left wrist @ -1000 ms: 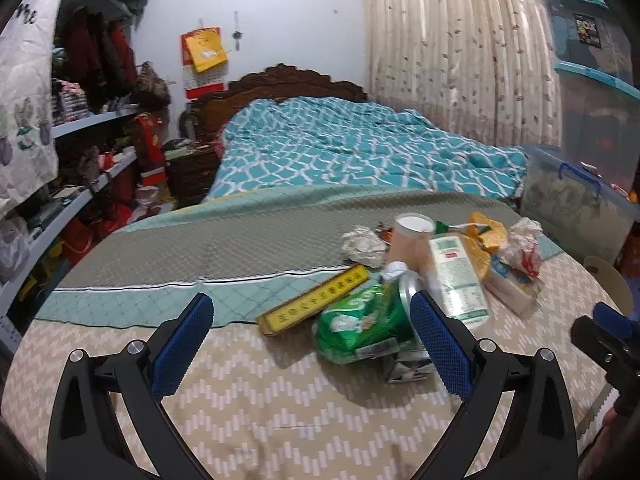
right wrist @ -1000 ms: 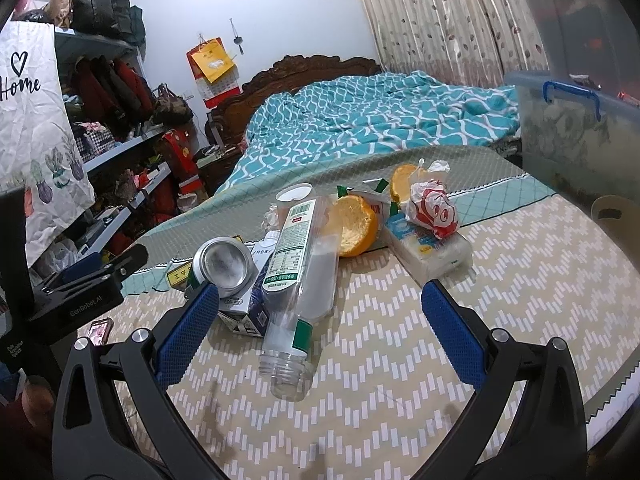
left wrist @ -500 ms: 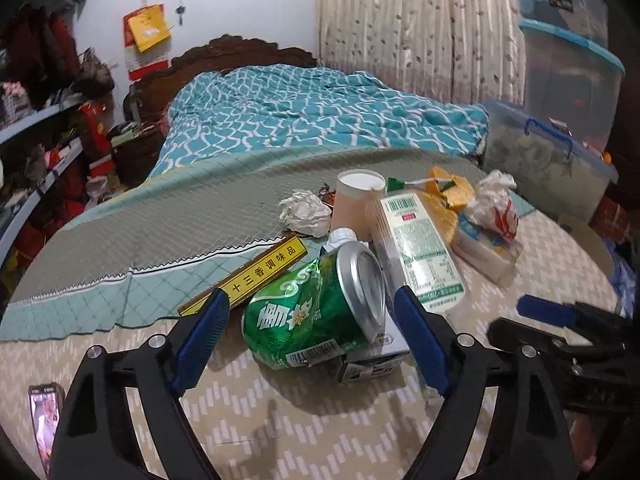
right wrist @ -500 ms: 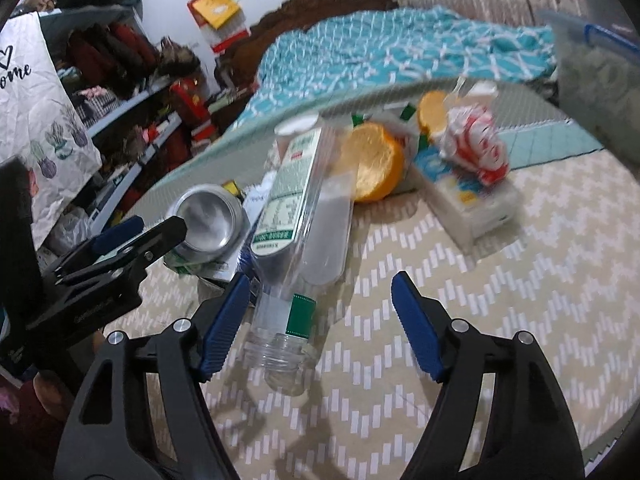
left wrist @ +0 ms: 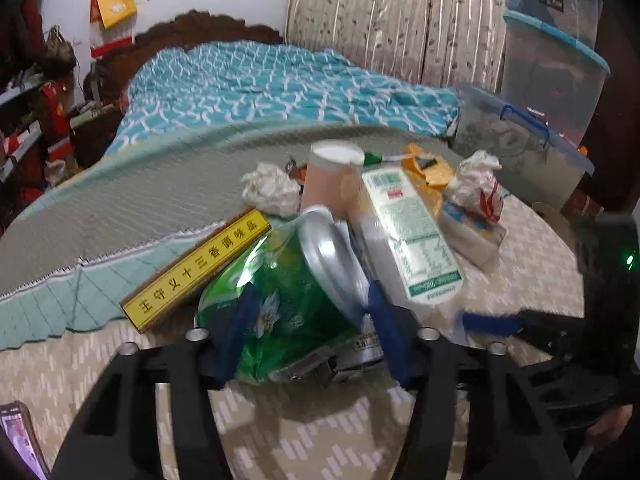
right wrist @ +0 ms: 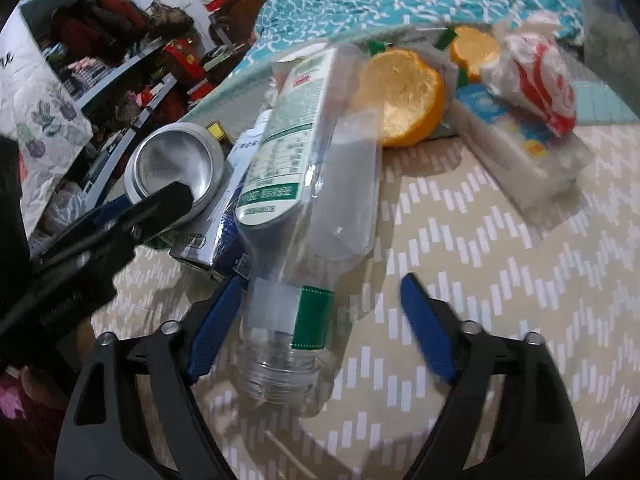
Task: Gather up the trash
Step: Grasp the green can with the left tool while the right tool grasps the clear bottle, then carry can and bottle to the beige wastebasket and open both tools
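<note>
A pile of trash lies on a round table with a zigzag cloth. A crushed green can lies on its side between the blue pads of my left gripper, whose jaws are open and close around it. An empty clear plastic bottle with a green-white label lies with its open mouth between the pads of my right gripper, also open; the left pad is almost at the bottle neck. The can's silver end also shows in the right wrist view.
Around them lie a yellow flat box, a crumpled paper ball, a paper cup, orange halves, a red-white wrapper on a tissue pack, a small carton. A phone lies at the table's left edge.
Both grippers have moved forward into the pile. The left one now has the can between its pads, the right one has the bottle neck between its pads, and both jaws have narrowed.
</note>
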The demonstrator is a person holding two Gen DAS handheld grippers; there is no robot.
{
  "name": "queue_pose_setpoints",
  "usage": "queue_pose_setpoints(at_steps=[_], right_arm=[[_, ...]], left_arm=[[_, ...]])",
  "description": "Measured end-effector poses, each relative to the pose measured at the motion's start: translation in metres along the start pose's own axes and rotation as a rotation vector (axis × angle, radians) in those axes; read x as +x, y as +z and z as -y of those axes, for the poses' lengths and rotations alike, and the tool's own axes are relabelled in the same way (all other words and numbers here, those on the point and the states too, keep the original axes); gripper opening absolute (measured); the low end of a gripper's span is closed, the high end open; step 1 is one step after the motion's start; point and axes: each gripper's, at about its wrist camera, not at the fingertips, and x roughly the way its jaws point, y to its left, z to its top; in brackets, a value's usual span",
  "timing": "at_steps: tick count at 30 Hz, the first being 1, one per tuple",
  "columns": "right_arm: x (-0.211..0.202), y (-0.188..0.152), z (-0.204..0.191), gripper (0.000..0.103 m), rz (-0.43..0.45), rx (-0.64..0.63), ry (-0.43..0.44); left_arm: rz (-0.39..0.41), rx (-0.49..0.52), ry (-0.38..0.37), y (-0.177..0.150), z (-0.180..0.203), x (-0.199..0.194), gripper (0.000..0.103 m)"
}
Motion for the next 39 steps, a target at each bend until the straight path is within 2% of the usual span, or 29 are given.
queue_pose_setpoints(at_steps=[1, 2, 4, 8, 13, 15, 21, 23, 25, 27, 29, 32, 36, 37, 38, 39], right_arm=[[0.0, 0.0, -0.002, 0.048, -0.013, -0.005, 0.024], [-0.002, -0.001, -0.004, 0.046, -0.01, -0.016, 0.011], [-0.01, -0.002, -0.005, 0.045, 0.004, -0.049, -0.012], [-0.03, -0.002, 0.008, 0.045, 0.053, -0.035, 0.006], [-0.048, -0.011, 0.029, 0.044, 0.054, 0.039, 0.16], [-0.06, -0.018, 0.037, 0.044, 0.056, 0.027, 0.168], [-0.097, -0.04, 0.066, 0.044, 0.103, -0.009, 0.077], [-0.108, -0.048, 0.071, 0.044, 0.103, -0.054, 0.02], [-0.113, -0.053, 0.077, 0.044, 0.092, -0.113, -0.041], [-0.114, -0.056, 0.084, 0.047, 0.087, -0.107, -0.077], [-0.113, -0.061, 0.094, 0.077, 0.096, -0.082, -0.065], [-0.108, -0.053, 0.092, 0.081, 0.125, -0.096, -0.053], [-0.085, -0.044, 0.092, 0.079, 0.108, -0.095, -0.079], [-0.08, -0.045, 0.093, 0.07, 0.096, -0.102, -0.096], [-0.074, -0.045, 0.094, 0.056, 0.074, -0.117, -0.111], [-0.074, -0.046, 0.094, 0.056, 0.081, -0.122, -0.101]], left_arm=[[0.008, 0.016, 0.009, 0.001, 0.002, -0.002, 0.045], [0.009, 0.025, 0.005, 0.0, 0.004, -0.004, 0.045], [0.008, 0.005, -0.025, -0.002, 0.003, -0.011, 0.045], [0.018, -0.018, -0.057, -0.004, 0.004, -0.026, 0.045], [0.073, 0.003, -0.102, 0.012, 0.022, -0.049, 0.044], [0.082, 0.013, -0.118, 0.018, 0.031, -0.053, 0.044], [0.086, 0.005, -0.214, 0.039, 0.054, -0.062, 0.044], [0.073, -0.003, -0.252, 0.046, 0.063, -0.057, 0.044], [0.054, -0.004, -0.268, 0.051, 0.073, -0.05, 0.044], [0.038, 0.004, -0.273, 0.051, 0.082, -0.045, 0.044], [0.021, 0.012, -0.283, 0.05, 0.09, -0.04, 0.044], [-0.002, 0.006, -0.28, 0.047, 0.096, -0.033, 0.044], [-0.036, -0.008, -0.281, 0.047, 0.098, -0.026, 0.044], [-0.041, -0.005, -0.277, 0.048, 0.1, -0.025, 0.044], [-0.04, 0.0, -0.274, 0.047, 0.1, -0.026, 0.044], [-0.039, 0.008, -0.27, 0.048, 0.103, -0.026, 0.044]])
